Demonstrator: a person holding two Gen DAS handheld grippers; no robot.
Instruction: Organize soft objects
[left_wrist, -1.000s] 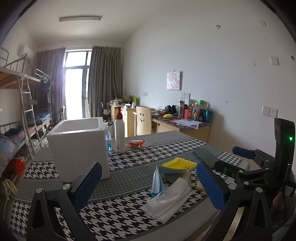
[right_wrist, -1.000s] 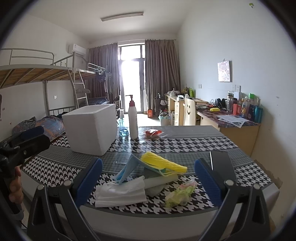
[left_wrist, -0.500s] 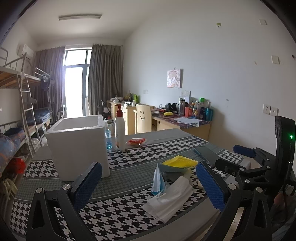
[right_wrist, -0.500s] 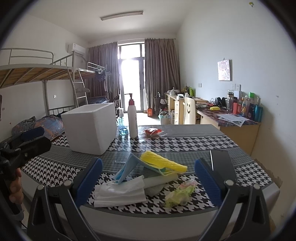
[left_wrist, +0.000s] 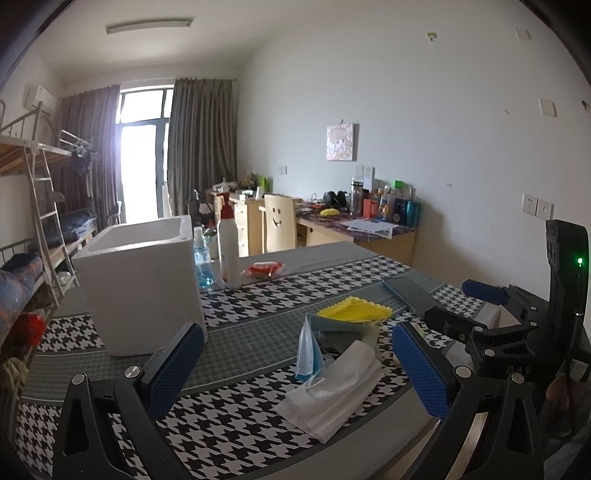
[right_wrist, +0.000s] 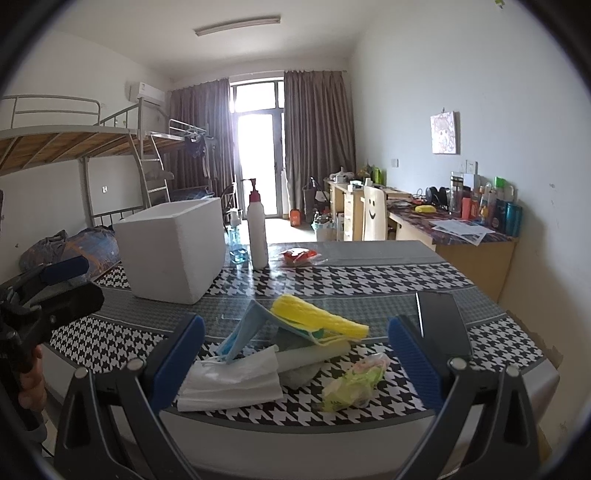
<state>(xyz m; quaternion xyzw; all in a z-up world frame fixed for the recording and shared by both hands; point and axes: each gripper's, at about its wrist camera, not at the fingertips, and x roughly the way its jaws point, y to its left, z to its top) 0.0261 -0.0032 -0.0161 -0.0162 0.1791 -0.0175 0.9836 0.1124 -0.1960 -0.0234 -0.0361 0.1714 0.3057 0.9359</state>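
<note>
progress: I see nothing sorted, soft pile (right_wrist: 280, 350) on table (right_wrist: 369, 273)
box: foam box (left_wrist: 144, 280) nearby
left gripper (left_wrist: 295, 369): wide open, empty
right gripper (right_wrist: 295, 358): same

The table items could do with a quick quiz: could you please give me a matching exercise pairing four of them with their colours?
Things:
1. foam box
2. sponge
3. face mask
4. snack packet

Colours:
A. yellow
B. red
C. white
D. light blue

Pairs: 1-C, 2-A, 3-D, 4-B
</note>
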